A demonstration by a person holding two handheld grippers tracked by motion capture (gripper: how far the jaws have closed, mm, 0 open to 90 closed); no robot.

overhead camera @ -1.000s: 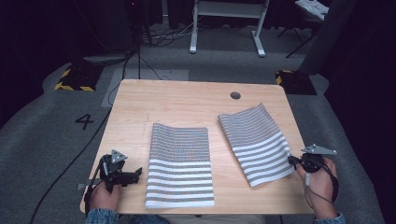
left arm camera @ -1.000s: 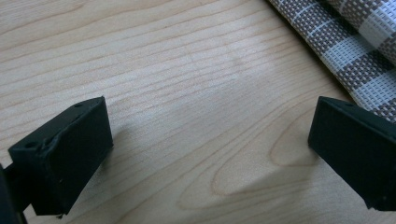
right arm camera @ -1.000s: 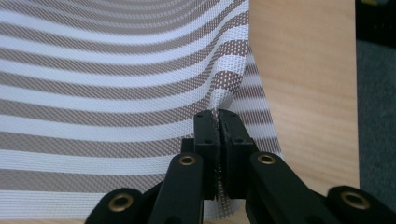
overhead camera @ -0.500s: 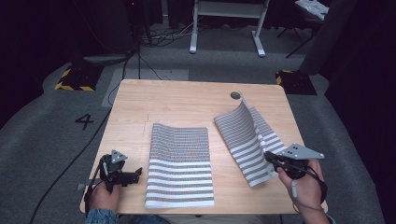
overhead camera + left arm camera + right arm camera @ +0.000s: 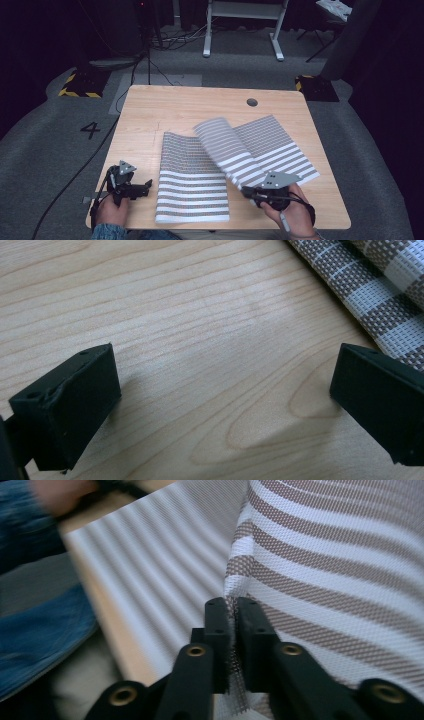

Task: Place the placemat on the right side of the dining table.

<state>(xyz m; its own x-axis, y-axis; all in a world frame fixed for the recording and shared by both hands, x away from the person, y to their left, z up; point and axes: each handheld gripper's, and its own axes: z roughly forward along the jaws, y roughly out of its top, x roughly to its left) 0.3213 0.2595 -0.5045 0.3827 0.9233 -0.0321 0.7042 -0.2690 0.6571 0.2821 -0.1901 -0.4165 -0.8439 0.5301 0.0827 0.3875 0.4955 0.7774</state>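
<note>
Two brown-and-white striped mats lie on the wooden table (image 5: 200, 105). The left mat (image 5: 192, 175) is flat. The right mat (image 5: 272, 137) has its near edge lifted and curled over leftward, partly over the left mat. My right gripper (image 5: 250, 192) pinches that edge near the table's front. In the right gripper view the woven edge (image 5: 340, 570) sits between the pads of the right gripper (image 5: 233, 615); the jaws have just been opening a little. My left gripper (image 5: 145, 186) rests open at the front left, with bare wood between the jaws of the left gripper (image 5: 225, 385).
A round cable hole (image 5: 252, 102) is at the table's far right. A corner of the left mat (image 5: 380, 285) lies just beyond my left jaws. A blue sleeve (image 5: 35, 630) shows past the table's front edge. Grey floor with a cable (image 5: 75, 175) surrounds the table.
My right gripper has moved left along the table's front, dragging the right mat's edge up and over toward the left mat. The left gripper has stayed put.
</note>
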